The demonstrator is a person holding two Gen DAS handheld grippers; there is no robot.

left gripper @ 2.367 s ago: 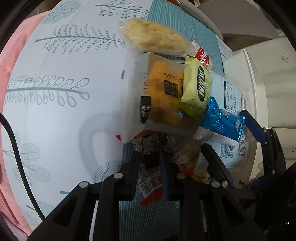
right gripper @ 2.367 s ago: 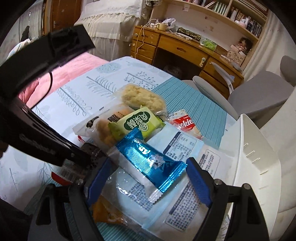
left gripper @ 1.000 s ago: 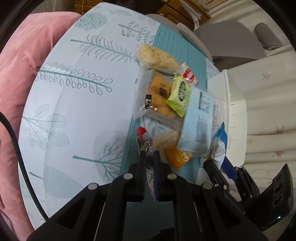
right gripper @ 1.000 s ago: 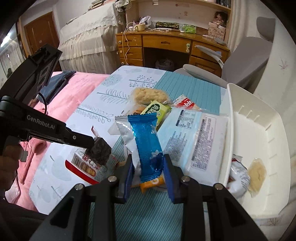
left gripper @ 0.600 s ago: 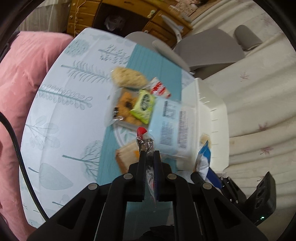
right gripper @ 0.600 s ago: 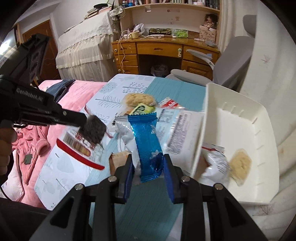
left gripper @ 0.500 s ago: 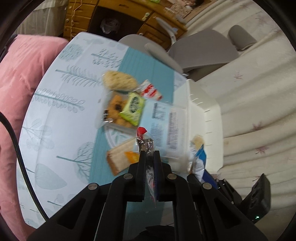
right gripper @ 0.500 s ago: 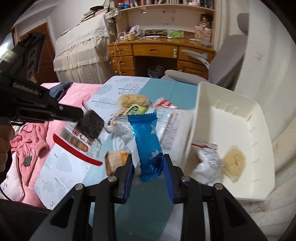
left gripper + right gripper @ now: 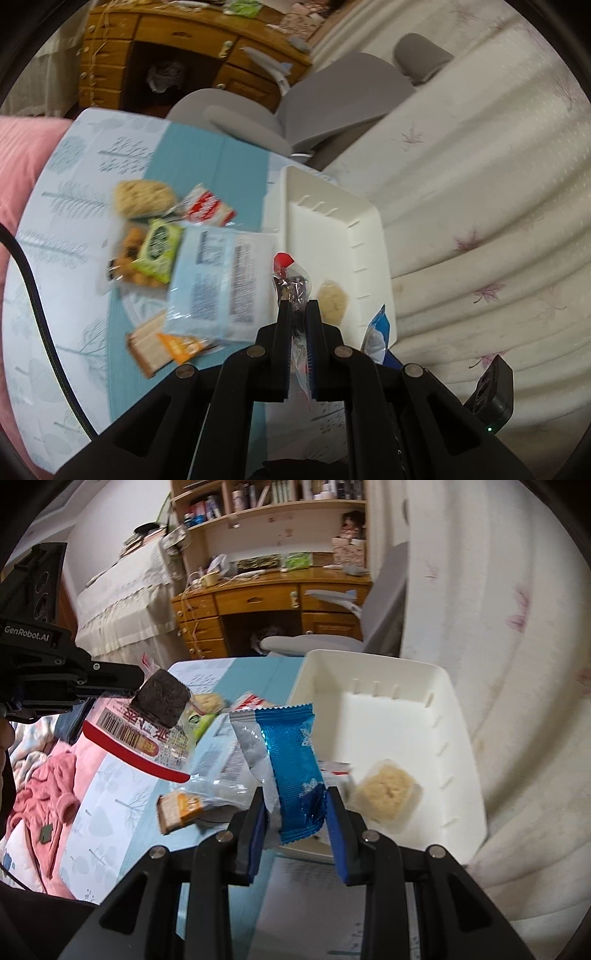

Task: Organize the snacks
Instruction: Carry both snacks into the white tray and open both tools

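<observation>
My left gripper (image 9: 297, 306) is shut on a clear packet with a dark square snack and a red edge (image 9: 289, 284); it shows in the right wrist view (image 9: 159, 698) held high over the table. My right gripper (image 9: 295, 808) is shut on a blue and silver snack packet (image 9: 291, 760), which shows in the left wrist view (image 9: 375, 330), near the front edge of the white bin (image 9: 399, 686). The bin (image 9: 332, 229) holds a pale wrapped cake (image 9: 388, 790) and a white packet, mostly hidden.
On the table (image 9: 66, 280) lie a large pale blue packet (image 9: 221, 280), a green packet (image 9: 157, 249), a bag of orange snacks (image 9: 127, 258), a rice cake (image 9: 142, 197), a red and white packet (image 9: 207, 210) and an orange wafer pack (image 9: 166, 349). A grey chair (image 9: 314, 107) stands behind.
Both grippers lifted their packets off the pile and swung right toward the white bin. The bin now fills more of both views.
</observation>
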